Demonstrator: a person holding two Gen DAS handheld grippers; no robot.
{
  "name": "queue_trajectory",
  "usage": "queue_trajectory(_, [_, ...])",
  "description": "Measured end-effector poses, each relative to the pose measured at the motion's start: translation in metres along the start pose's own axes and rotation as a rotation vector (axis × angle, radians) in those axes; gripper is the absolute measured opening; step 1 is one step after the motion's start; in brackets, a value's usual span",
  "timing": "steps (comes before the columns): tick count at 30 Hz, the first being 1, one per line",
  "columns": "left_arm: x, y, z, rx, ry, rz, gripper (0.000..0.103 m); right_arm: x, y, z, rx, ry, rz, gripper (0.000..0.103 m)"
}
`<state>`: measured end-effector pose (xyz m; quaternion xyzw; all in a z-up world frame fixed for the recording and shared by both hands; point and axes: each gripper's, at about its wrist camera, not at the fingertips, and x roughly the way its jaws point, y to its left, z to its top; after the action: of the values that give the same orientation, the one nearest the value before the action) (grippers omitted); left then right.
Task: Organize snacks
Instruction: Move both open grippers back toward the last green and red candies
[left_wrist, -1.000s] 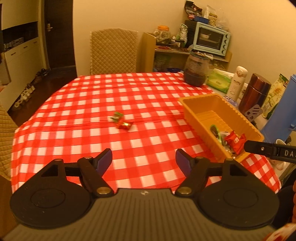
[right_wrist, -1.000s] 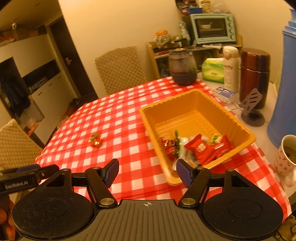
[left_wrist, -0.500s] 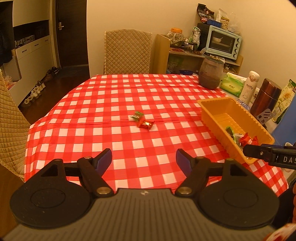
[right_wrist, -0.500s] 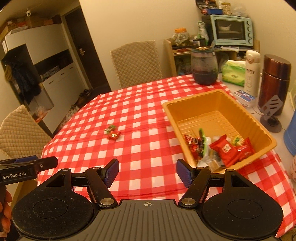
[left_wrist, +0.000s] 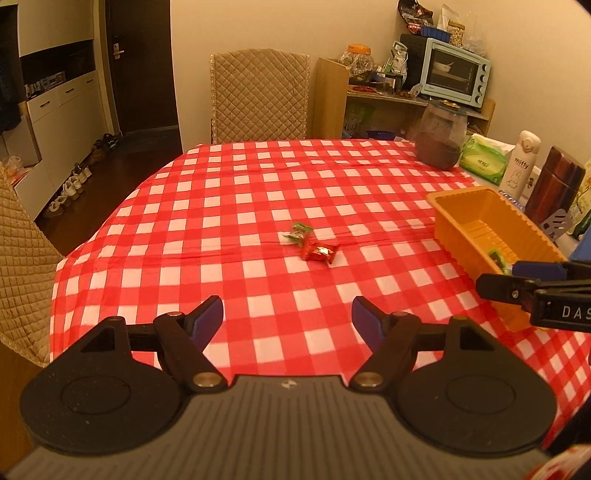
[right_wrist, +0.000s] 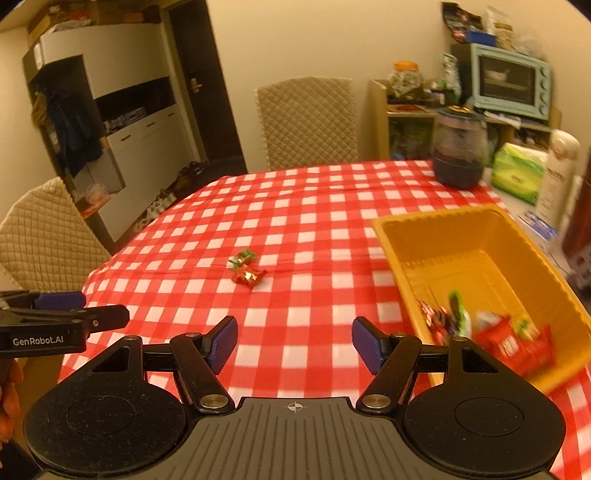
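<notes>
A red-wrapped candy (left_wrist: 320, 252) and a green-wrapped candy (left_wrist: 297, 233) lie together mid-table on the red checked cloth; they also show in the right wrist view, red (right_wrist: 249, 276) and green (right_wrist: 241, 258). An orange bin (right_wrist: 436, 236) at the right holds several wrapped snacks (right_wrist: 506, 341); in the left wrist view the orange bin (left_wrist: 465, 206) sits at the right edge. My left gripper (left_wrist: 287, 317) is open and empty, well short of the candies. My right gripper (right_wrist: 294, 341) is open and empty, just left of the bin's near corner.
A dark glass jar (left_wrist: 441, 138), a green tissue pack (left_wrist: 483, 162), a white bottle (left_wrist: 521, 162) and a brown flask (left_wrist: 557, 181) stand at the far right. Quilted chairs stand at the far side (left_wrist: 260, 98) and the left (right_wrist: 40, 236). A toaster oven (left_wrist: 456, 75) sits on a shelf behind.
Both grippers have pulled back from the table and swung left. The candies now sit nearer the centre of both views. Both stay open and empty.
</notes>
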<state>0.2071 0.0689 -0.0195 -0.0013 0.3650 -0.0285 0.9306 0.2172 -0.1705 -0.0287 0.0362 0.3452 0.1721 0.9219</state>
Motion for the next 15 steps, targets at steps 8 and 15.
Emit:
queue_trajectory(8, [0.052,0.022,0.01,0.038,0.011,-0.001,0.074,0.069,0.01,0.009,-0.119,0.001,0.045,0.068])
queue_trajectory(15, [0.095,0.037,0.016,0.077,0.032,-0.02,0.074,0.13,0.019,0.013,-0.208,0.012,0.101,0.068])
